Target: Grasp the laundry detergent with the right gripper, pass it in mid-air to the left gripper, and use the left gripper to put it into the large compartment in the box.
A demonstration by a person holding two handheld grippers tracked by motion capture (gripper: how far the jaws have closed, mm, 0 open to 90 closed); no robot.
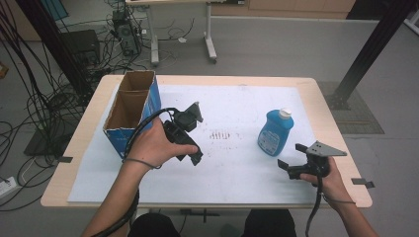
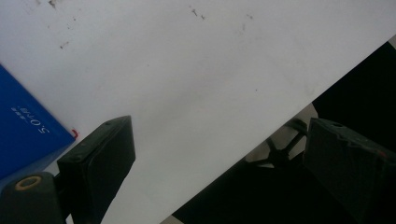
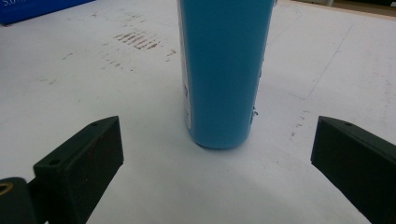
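Blue bottle (image 1: 275, 132) stands upright toward the right edge of the table (image 1: 212, 81), white cap on top, long axis vertical. That's the thing I'm going for.

My right gripper (image 1: 295, 163) sits near the table's front right corner, jaws spread wide and empty, aimed at the bottle. In the right gripper view the bottle (image 3: 222, 70) is straight ahead, centred between the two jaws, clear of both (a strip of white table sheet shows in front of its base). So the relation that matters: bottle dead ahead of the right jaws, upright, nothing in the way. I judge a straight push forward puts the body between the jaws, squeezing across its narrow width.

Left gripper (image 1: 190, 140) is over the middle-left of the table, just beside the open cardboard box (image 1: 129, 111) at the left edge, well apart from the bottle. Its jaws are spread too, empty, looking down over the front edge (box corner (image 2: 25, 128) at the side).

Right hand is clearly nearer.
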